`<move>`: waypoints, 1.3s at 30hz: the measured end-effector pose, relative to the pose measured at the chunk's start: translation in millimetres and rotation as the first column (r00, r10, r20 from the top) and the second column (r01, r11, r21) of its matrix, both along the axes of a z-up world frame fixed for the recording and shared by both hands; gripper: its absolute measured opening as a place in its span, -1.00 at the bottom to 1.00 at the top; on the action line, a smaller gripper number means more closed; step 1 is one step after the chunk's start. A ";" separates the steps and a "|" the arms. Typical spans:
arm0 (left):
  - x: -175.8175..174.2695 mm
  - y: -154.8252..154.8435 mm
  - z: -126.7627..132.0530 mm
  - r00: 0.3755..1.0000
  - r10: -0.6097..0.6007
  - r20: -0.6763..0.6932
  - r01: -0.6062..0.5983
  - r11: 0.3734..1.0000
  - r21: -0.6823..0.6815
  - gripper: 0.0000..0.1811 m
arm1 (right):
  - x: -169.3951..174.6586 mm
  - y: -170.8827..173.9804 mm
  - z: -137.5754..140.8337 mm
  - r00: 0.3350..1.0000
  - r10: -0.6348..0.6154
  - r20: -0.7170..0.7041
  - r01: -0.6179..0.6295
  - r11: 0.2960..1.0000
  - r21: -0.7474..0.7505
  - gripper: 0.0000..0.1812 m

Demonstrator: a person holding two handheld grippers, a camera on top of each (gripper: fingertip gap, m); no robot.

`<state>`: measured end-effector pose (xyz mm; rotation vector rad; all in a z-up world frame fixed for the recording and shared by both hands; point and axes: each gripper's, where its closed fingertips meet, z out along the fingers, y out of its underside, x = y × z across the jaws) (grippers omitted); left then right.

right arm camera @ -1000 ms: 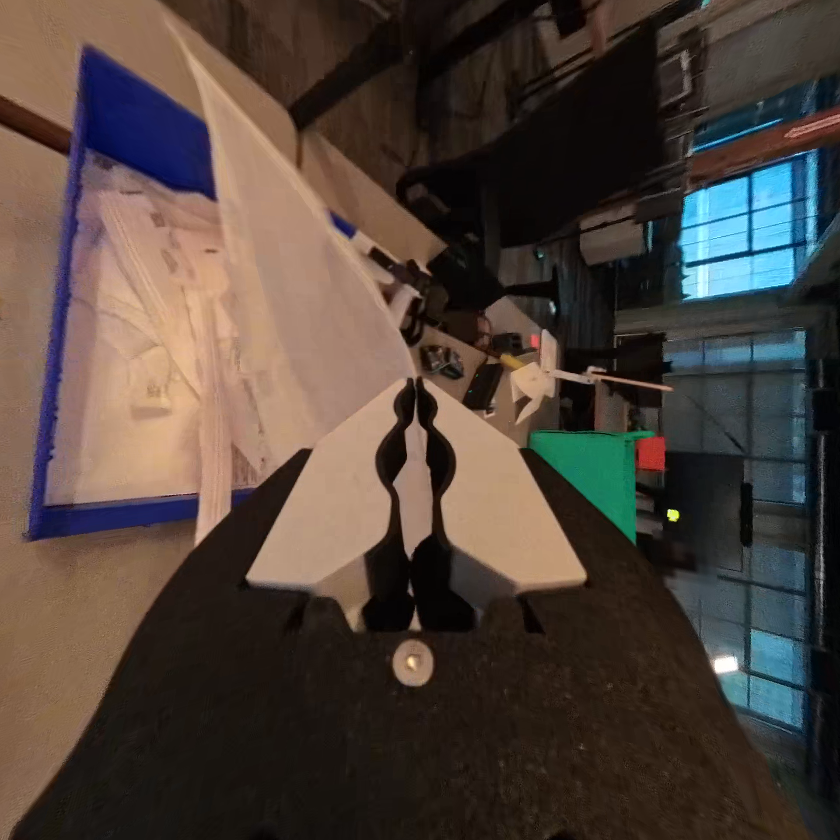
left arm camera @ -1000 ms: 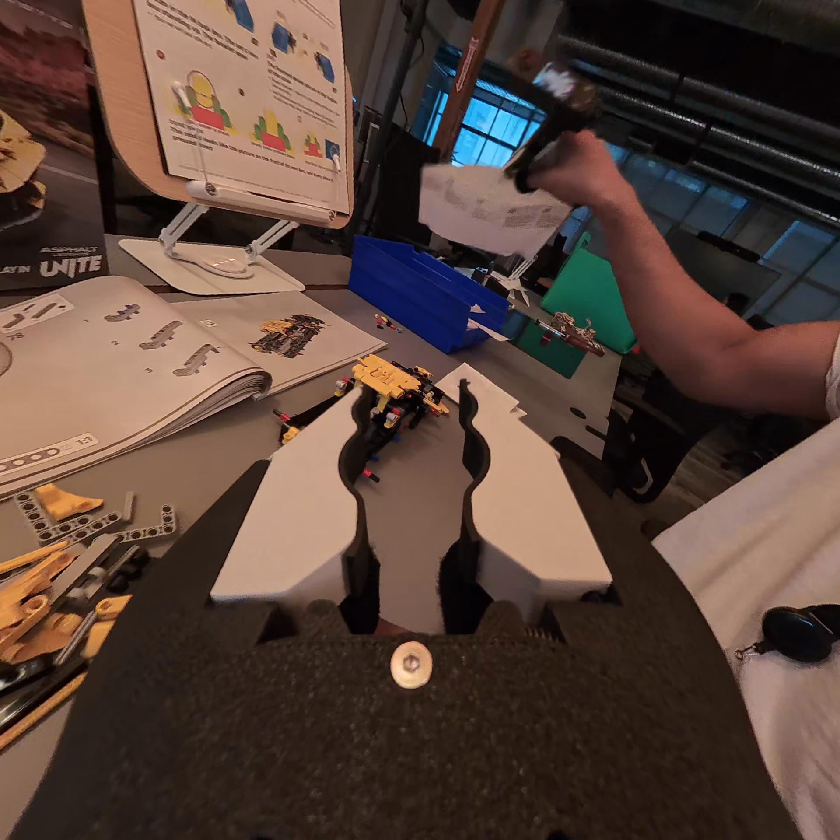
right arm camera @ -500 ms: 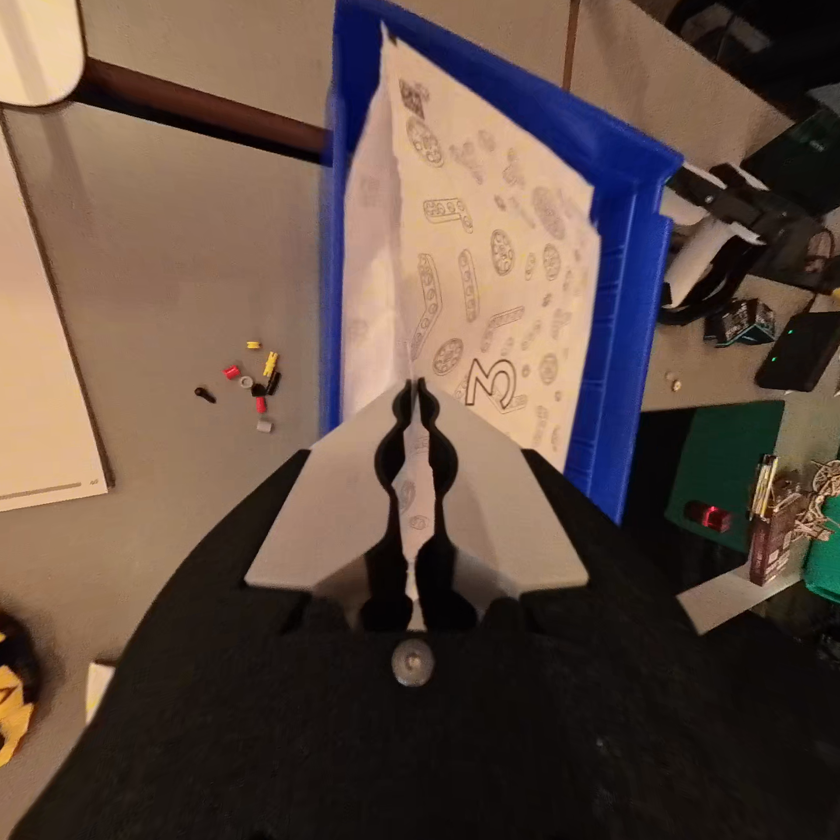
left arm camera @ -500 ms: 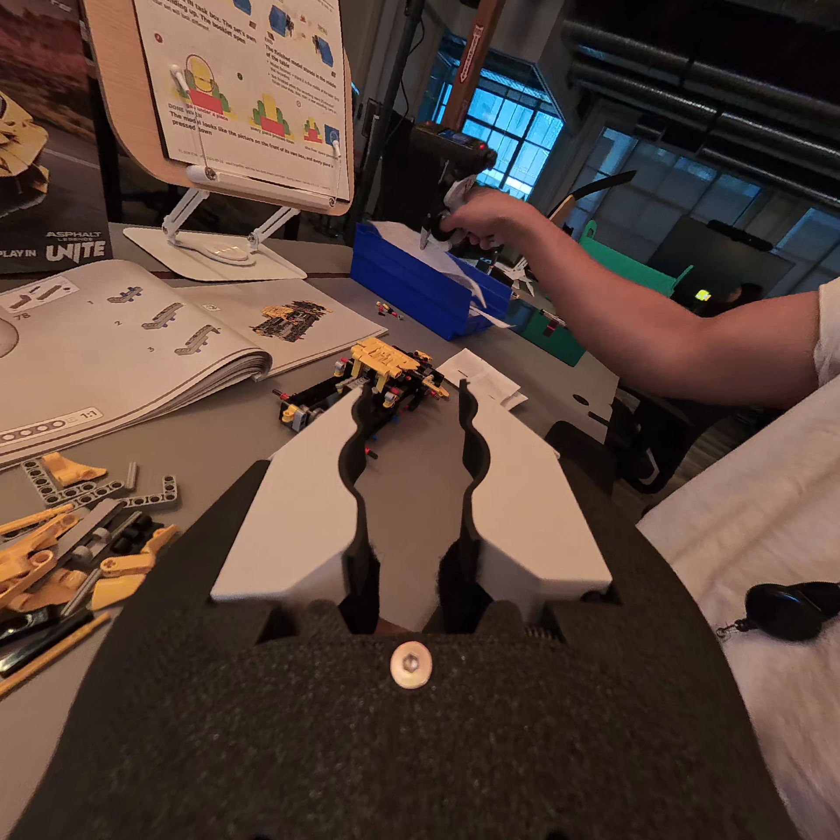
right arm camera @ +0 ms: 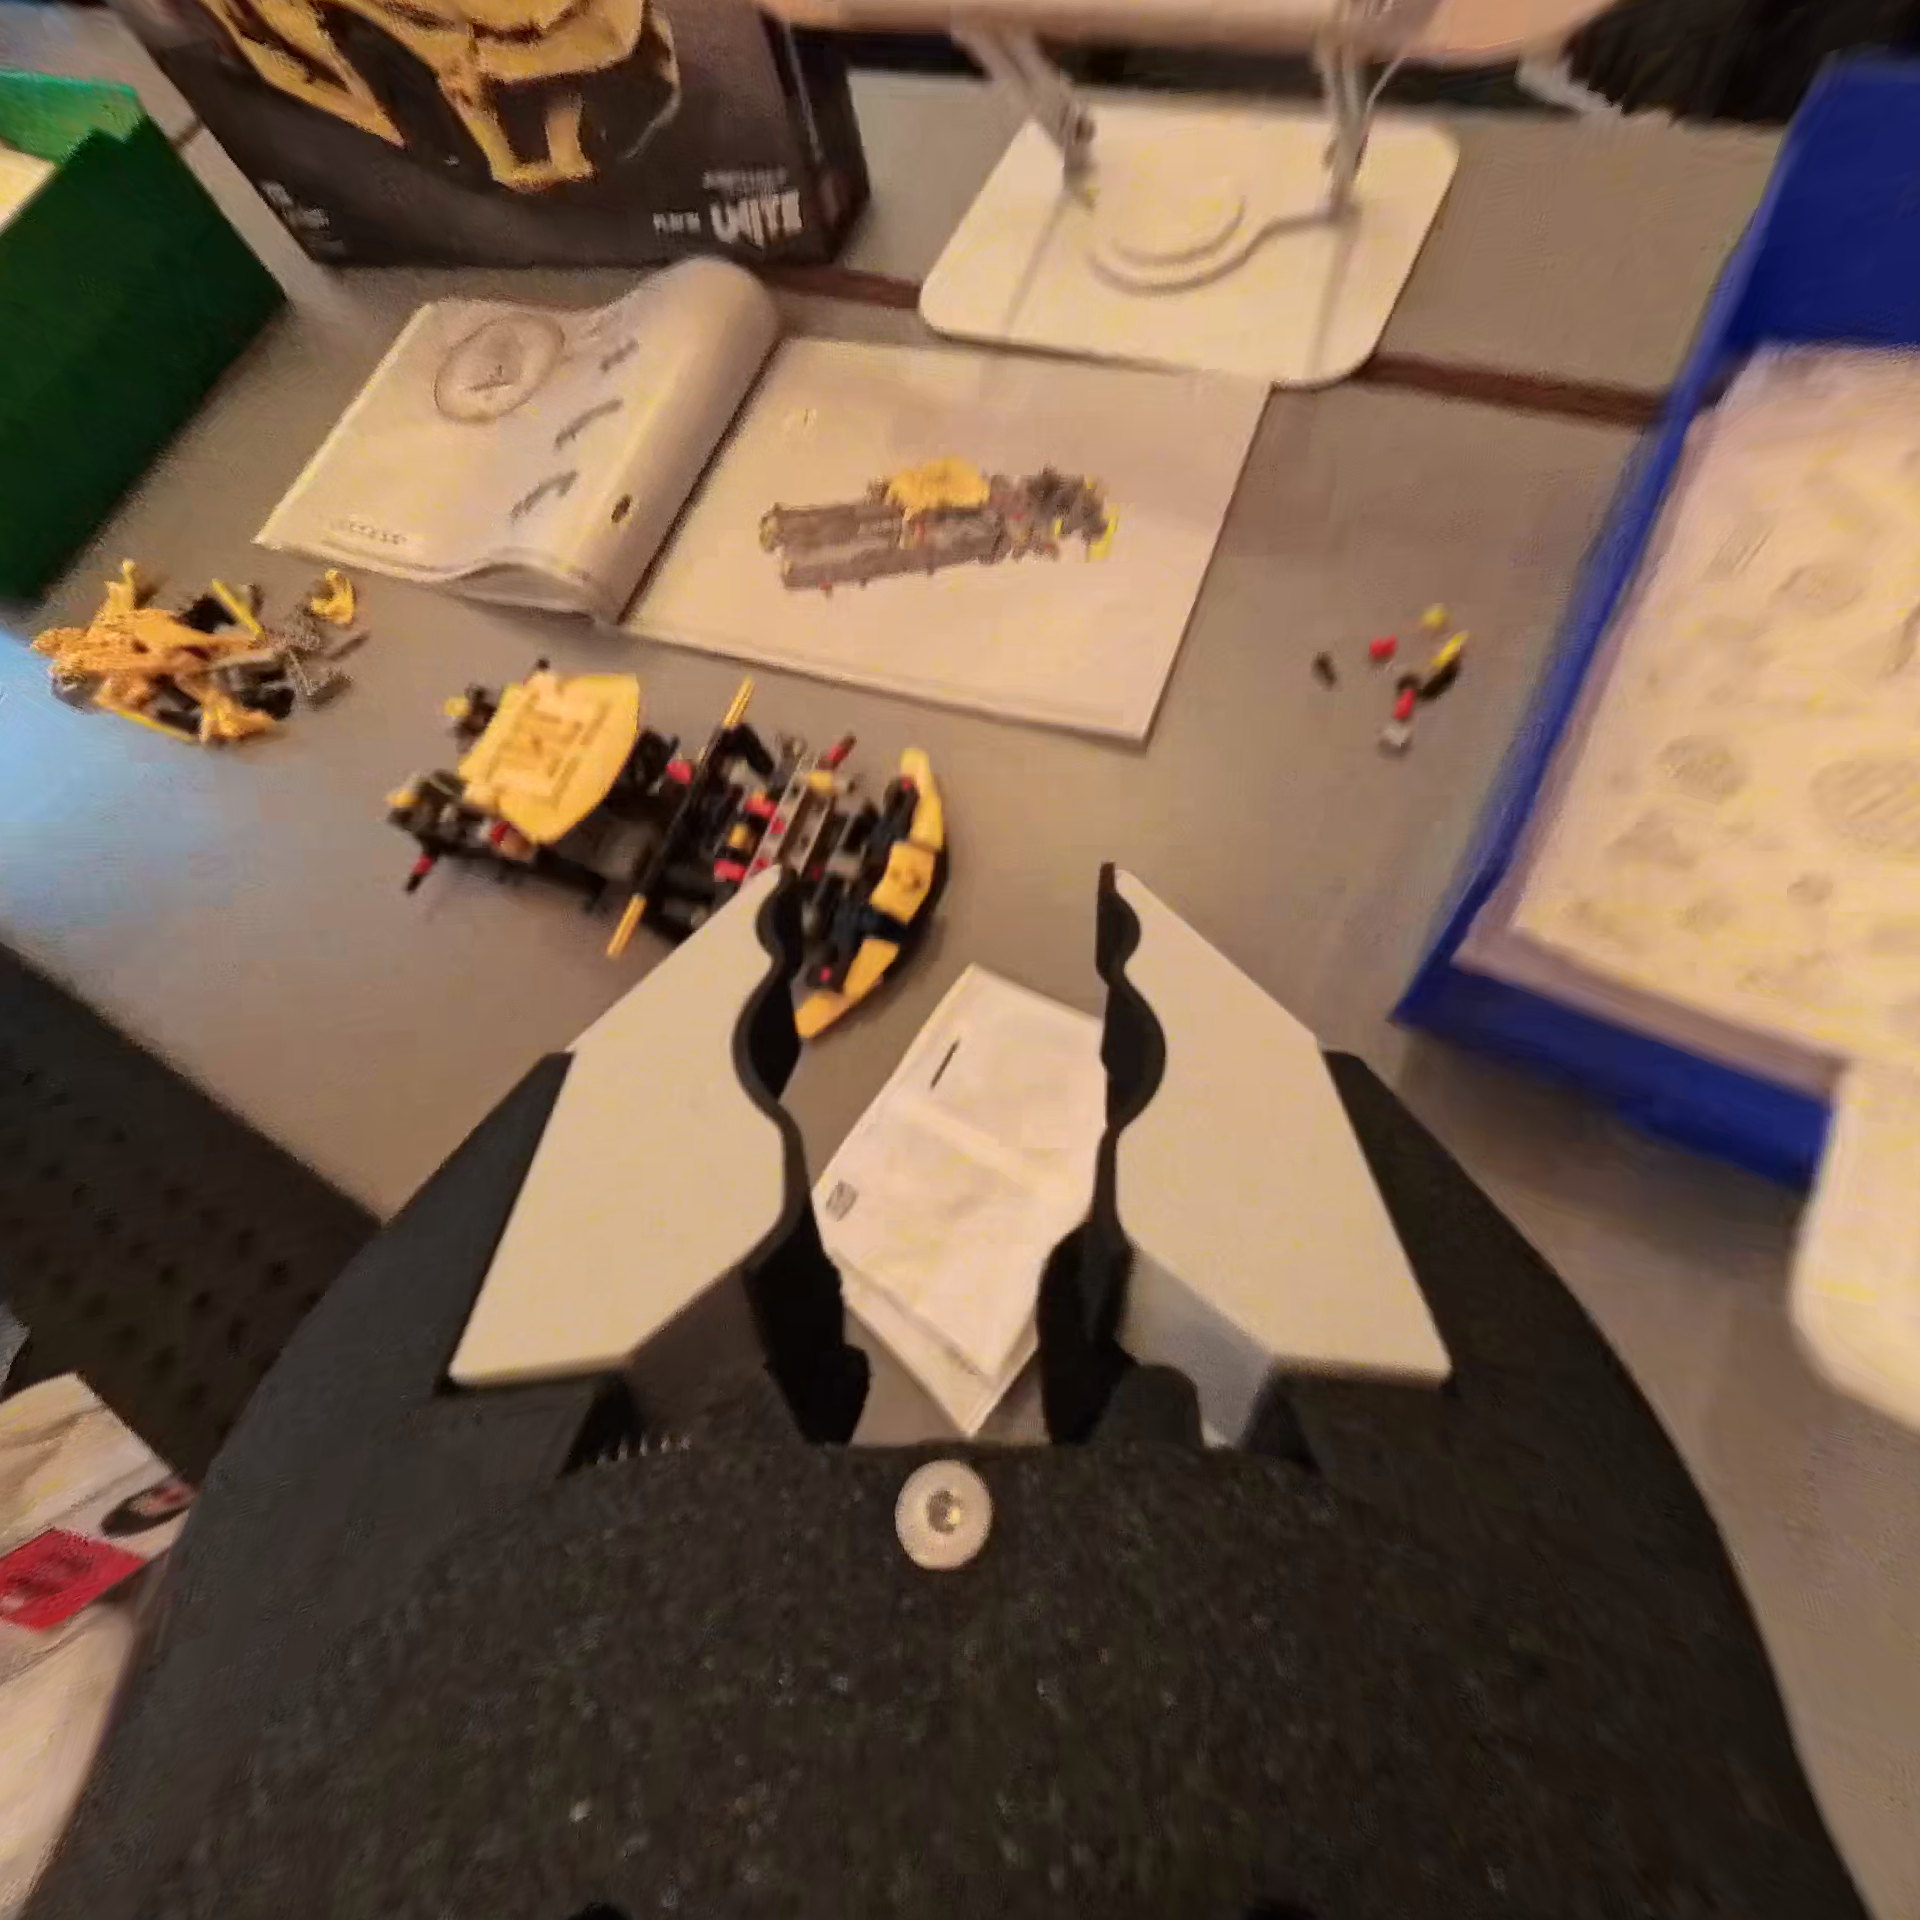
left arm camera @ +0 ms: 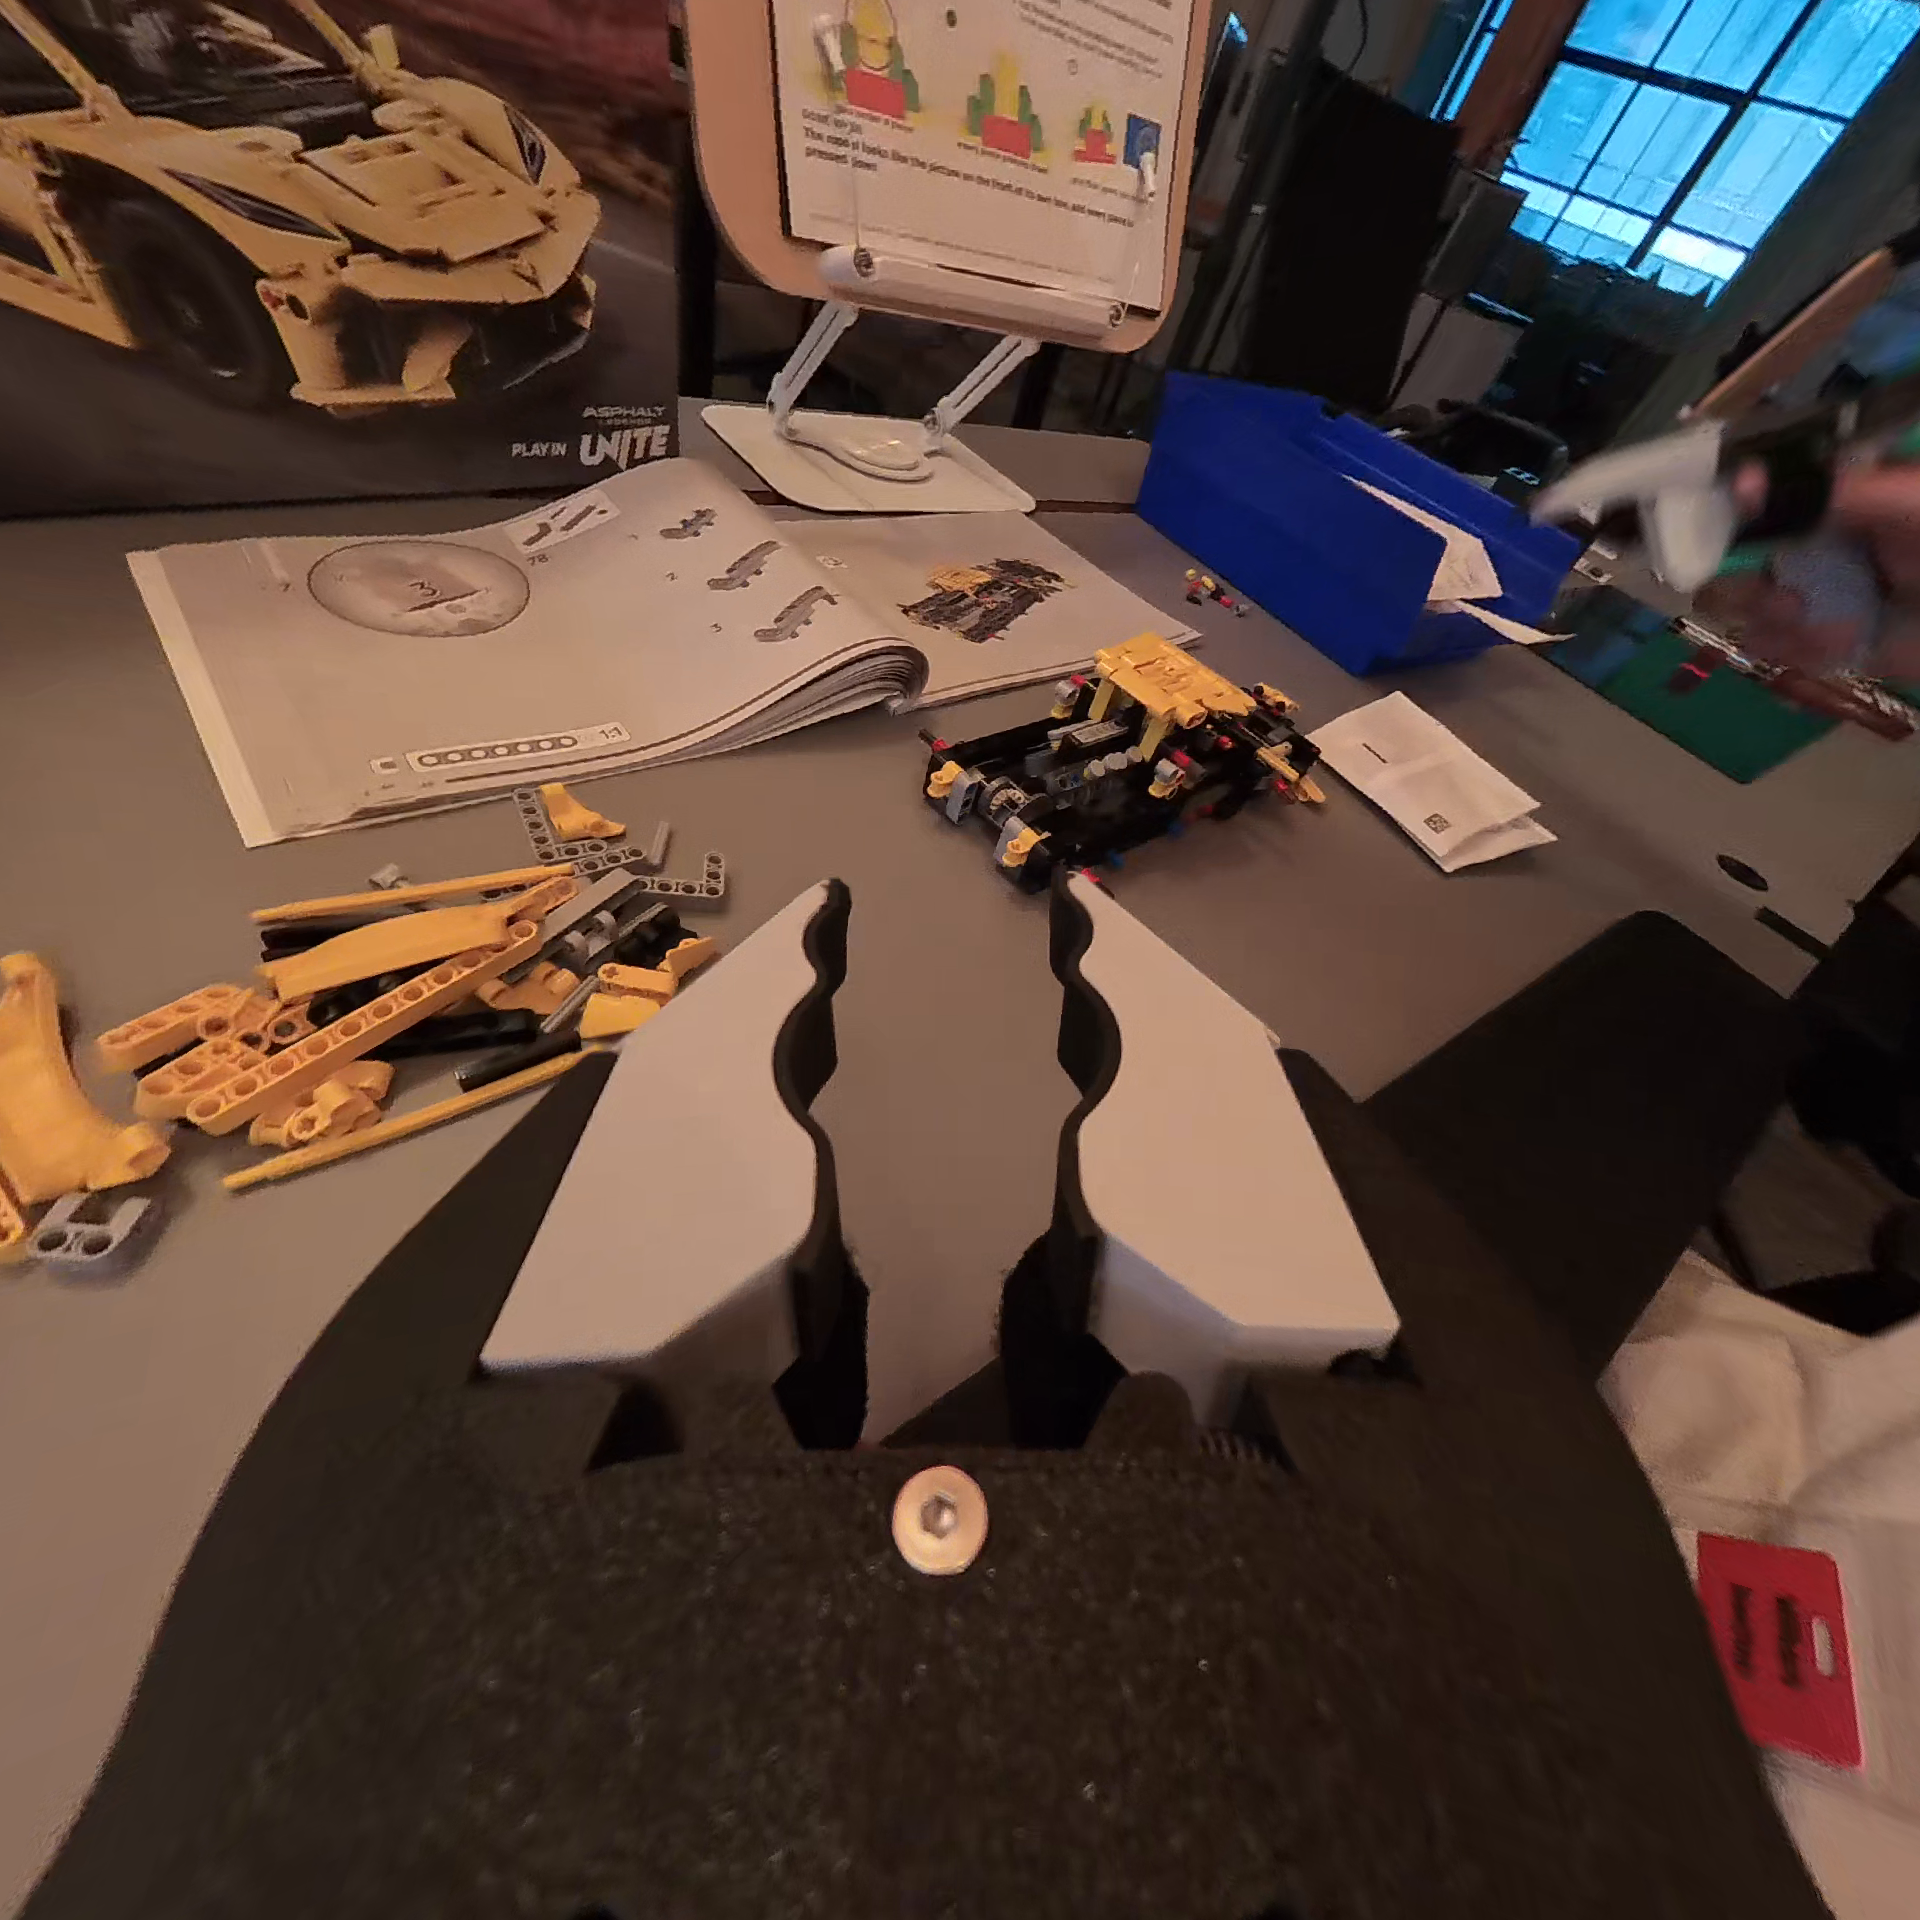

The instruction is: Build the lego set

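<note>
Dim warm indoor light, motion blur, wide-angle edge distortion.

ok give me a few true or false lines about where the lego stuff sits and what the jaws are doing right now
1. The left gripper has its jaws apart and empty. True.
2. The right gripper is clamped on a paper sheet. False: its jaws are apart, holding nothing.
3. The part-built car stands on the grey table. True.
4. The loose yellow pieces lie inside the blue bin. False: they lie on the table; the bin holds paper.
5. The instruction booklet lies closed. False: it lies open.
</note>
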<state>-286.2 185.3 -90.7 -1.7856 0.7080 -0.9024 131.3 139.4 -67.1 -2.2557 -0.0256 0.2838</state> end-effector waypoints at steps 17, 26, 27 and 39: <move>124.2 -70.0 15.3 0.922 -0.369 -0.119 0.375 0.927 0.028 -0.57 | 1.8 -46.9 -111.8 0.987 0.067 -0.148 -0.078 0.994 -0.072 -1.00; 274.6 -82.9 23.2 0.742 -0.665 -0.091 0.663 0.747 -0.055 -0.57 | -21.3 -86.4 -48.4 0.822 0.500 0.273 -0.502 0.862 -0.070 -1.00; 288.2 -88.4 18.3 0.708 -0.702 -0.079 0.697 0.712 -0.089 -0.57 | -30.0 -90.4 -48.7 0.781 0.564 0.269 -0.572 0.819 -0.058 -1.00; 270.5 -120.2 -33.7 0.668 -0.741 -0.070 0.730 0.671 -0.132 -0.86 | -106.1 -80.1 -71.5 0.533 0.817 -0.219 -0.818 0.564 0.114 -1.00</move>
